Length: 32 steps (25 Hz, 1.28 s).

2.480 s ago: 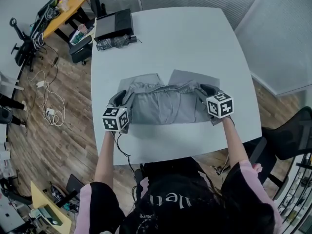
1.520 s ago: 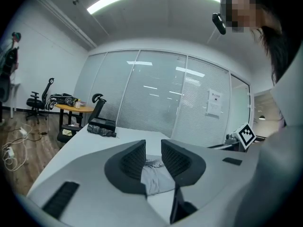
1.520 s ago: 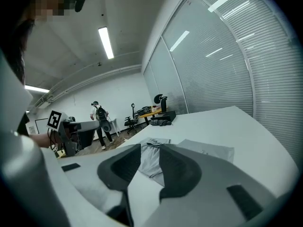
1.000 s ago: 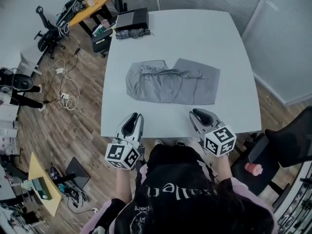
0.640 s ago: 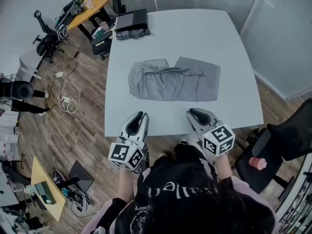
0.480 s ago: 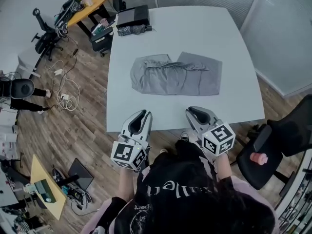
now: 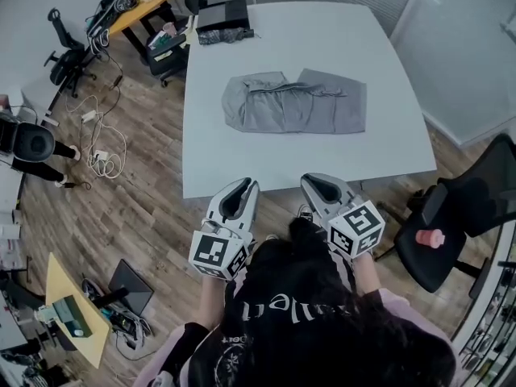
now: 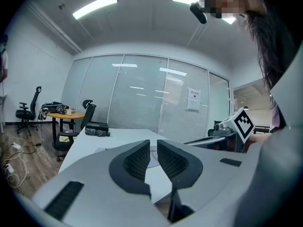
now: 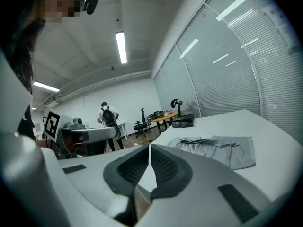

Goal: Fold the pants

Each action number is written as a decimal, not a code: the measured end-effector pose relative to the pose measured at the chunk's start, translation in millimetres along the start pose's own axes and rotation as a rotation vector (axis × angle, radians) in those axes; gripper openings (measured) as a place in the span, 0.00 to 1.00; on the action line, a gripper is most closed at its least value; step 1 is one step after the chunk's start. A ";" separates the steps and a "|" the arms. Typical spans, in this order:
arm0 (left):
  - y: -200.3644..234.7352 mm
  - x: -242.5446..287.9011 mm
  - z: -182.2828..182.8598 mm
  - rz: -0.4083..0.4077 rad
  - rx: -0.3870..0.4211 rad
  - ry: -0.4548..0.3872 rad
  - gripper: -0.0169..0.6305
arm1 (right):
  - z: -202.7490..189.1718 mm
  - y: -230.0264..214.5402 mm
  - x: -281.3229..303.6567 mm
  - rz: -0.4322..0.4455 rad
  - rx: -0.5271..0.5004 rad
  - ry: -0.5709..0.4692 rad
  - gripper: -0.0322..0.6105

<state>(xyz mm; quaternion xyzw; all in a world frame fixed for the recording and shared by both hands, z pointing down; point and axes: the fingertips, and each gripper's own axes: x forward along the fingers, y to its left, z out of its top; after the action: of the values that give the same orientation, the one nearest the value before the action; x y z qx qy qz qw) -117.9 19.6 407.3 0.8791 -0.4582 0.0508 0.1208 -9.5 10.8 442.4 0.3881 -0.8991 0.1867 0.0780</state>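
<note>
Both tools have drawn back past the near edge of the counter, above wooden floor. The left tool has just been closing to a narrow, empty gap. The right tool has closed fully, also empty. The pants lie folded mid-counter, far ahead of the tools, with bare surface all around.

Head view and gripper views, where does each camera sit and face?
Head view: on the person's head, steeply down on table, grey pants, left gripper, right gripper, torso.
Left gripper view: on that gripper, along its empty jaws, just closed to a narrow gap, across the table; hair above.
Right gripper view: on that gripper, along its shut, empty jaws, toward the pants; hair above.
Shared: all show the table; each gripper view shows the other gripper.
</note>
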 end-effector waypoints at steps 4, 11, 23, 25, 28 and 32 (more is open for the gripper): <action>-3.2 -21.1 -3.6 -0.017 -0.011 -0.010 0.12 | -3.2 22.8 -7.4 -0.012 -0.015 -0.020 0.10; -10.3 -47.4 -5.8 -0.049 0.000 -0.014 0.11 | -7.2 45.5 -17.8 -0.027 0.011 -0.058 0.10; -11.6 -71.2 -11.4 -0.052 -0.013 -0.033 0.11 | -11.2 66.0 -22.0 -0.035 -0.023 -0.058 0.10; -11.3 -73.5 -13.7 -0.051 -0.019 -0.032 0.11 | -13.2 68.7 -22.9 -0.035 -0.025 -0.054 0.10; -11.0 -77.0 -15.1 -0.049 -0.032 -0.032 0.11 | -15.7 72.8 -24.6 -0.034 -0.027 -0.045 0.10; -10.0 -78.7 -15.1 -0.046 -0.038 -0.034 0.11 | -16.1 73.5 -24.7 -0.036 -0.029 -0.041 0.10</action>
<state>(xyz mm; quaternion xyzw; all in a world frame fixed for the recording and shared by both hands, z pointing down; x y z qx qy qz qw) -154.7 91.5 404.4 0.8877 -0.4408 0.0244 0.1305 -46.0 79.9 429.8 0.4069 -0.8960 0.1641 0.0687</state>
